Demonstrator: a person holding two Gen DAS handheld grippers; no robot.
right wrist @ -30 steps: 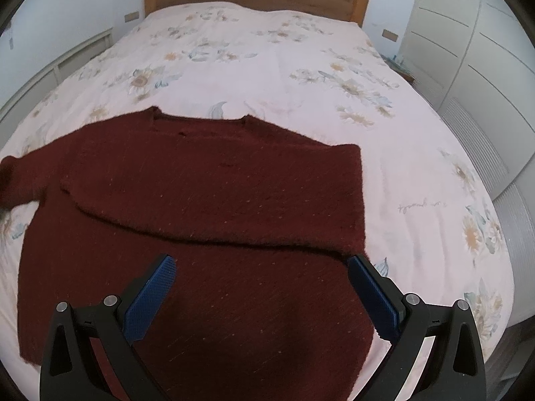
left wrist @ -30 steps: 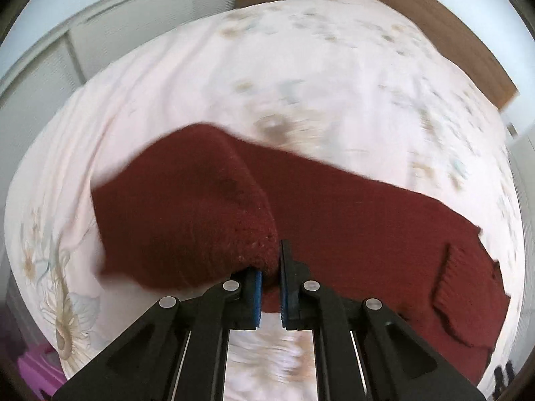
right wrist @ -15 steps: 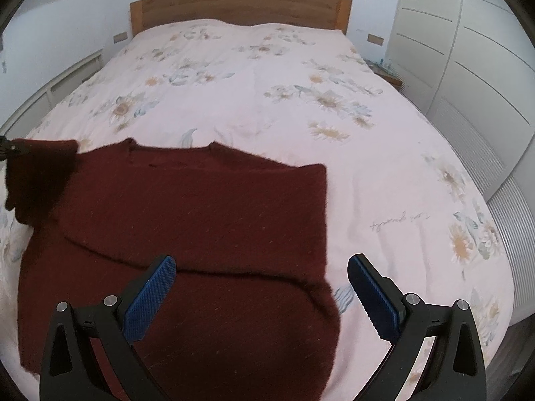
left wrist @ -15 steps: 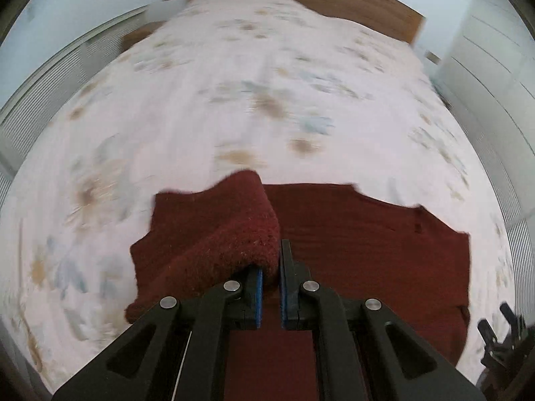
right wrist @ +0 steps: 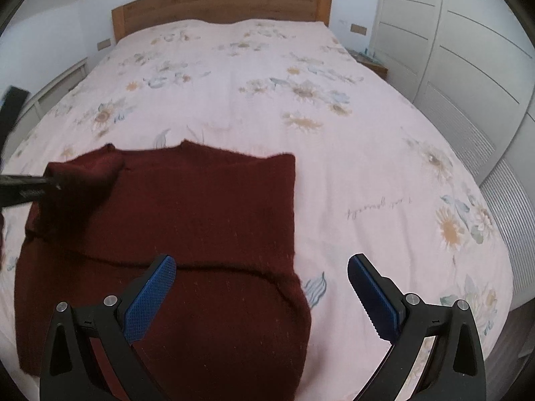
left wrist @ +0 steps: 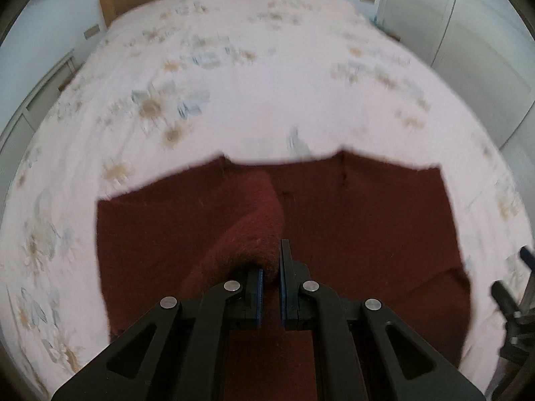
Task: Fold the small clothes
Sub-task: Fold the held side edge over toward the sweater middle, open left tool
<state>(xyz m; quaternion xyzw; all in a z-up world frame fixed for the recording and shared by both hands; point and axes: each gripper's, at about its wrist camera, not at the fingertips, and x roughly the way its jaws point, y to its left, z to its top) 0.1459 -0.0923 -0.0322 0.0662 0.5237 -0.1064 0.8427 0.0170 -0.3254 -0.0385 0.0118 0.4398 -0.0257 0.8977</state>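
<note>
Two grippers here: my left gripper (left wrist: 270, 275) is clamped on the sleeve (left wrist: 249, 220) of the dark red sweater (right wrist: 187, 234) lying on the floral bedspread (right wrist: 334, 153); my right gripper (right wrist: 260, 287) hangs wide apart over its right edge, gripping nothing.

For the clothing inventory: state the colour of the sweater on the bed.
Dark red, a fuzzy knit sweater; it shows best in the right wrist view.

Left gripper (left wrist: 270, 269) jaws apparently clamped; right gripper (right wrist: 262, 295) jaws wide apart.
</note>
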